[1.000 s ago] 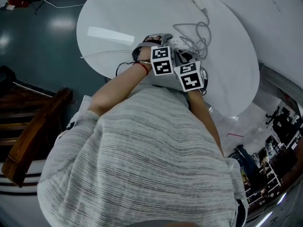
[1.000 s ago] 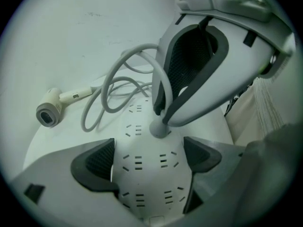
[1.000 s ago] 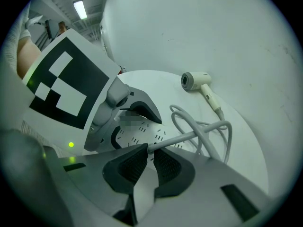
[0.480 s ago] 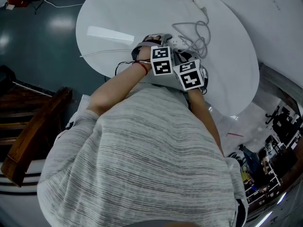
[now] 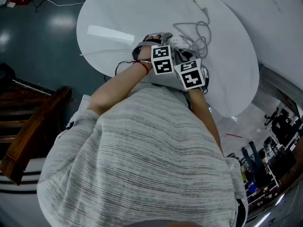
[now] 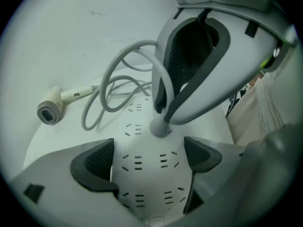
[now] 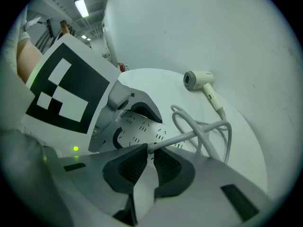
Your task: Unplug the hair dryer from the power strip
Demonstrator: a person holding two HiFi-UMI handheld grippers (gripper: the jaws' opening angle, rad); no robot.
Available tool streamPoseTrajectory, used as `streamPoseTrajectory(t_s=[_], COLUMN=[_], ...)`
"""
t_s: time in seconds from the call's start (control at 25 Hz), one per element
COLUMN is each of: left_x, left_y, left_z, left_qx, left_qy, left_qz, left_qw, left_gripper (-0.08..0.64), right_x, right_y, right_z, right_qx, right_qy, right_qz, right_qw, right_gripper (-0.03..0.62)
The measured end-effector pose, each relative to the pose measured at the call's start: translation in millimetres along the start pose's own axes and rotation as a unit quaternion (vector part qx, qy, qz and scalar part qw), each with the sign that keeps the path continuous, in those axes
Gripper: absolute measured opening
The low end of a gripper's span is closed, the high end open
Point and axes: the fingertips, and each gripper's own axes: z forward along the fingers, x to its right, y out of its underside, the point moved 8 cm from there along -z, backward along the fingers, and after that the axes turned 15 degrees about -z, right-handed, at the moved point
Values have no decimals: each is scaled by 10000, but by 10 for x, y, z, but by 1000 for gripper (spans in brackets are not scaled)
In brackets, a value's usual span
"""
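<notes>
White tabletop [image 5: 118,13], white power strip [image 6: 147,174] with dark slots, grey plug [image 6: 160,126] and cord [image 6: 109,86], cream hair dryer [image 7: 199,79]. Black-and-white marker cubes [image 5: 162,60], black mesh-textured fingers [image 6: 92,162]. Grey-striped shirt [image 5: 142,164], teal floor [image 5: 42,41].

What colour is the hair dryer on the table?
The hair dryer is cream white; the right gripper view shows it best.

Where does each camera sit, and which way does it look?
Head view: on the person's head, facing down at the table; shows their shirt and arms.
Left gripper view: rides the left claw, facing along its jaws clasping the strip; the right claw shows too.
Right gripper view: rides the right claw, facing along jaws shut on the plug.
Both gripper views share the strip, cord and dryer.
</notes>
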Motion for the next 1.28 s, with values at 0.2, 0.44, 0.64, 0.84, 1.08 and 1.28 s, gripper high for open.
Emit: streamPoseTrajectory(t_s=[0.2,0.44,0.64,0.84,1.08,1.28], left_x=[12,125,138,144,149,146], left_y=[4,31,47,46,44,54], left_z=[16,45,58,65,60,65], left_qx=[-53,-162,-144,-143,-178,-184], left_qy=[49,26,-72,-77,-54,-50], left_qz=[84,429,480,497,509,527], left_qw=[9999,9989,9987,9986,9985,9984], left_gripper=[451,454,459,459,460,460], right_x=[-27,-44,-45,-68,-110,-122], right_y=[38,67,57,56,85,105], right_z=[1,4,1,-28,-59,-114], right_qx=[-12,-95,-165,-118,-121,-141], right_qy=[-40,-200,-225,-197,-187,-172], right_qz=[9,82,47,37,94,48], right_qw=[10000,9997,9996,9997,9997,9997], right_gripper=[55,55,54,54,54,40])
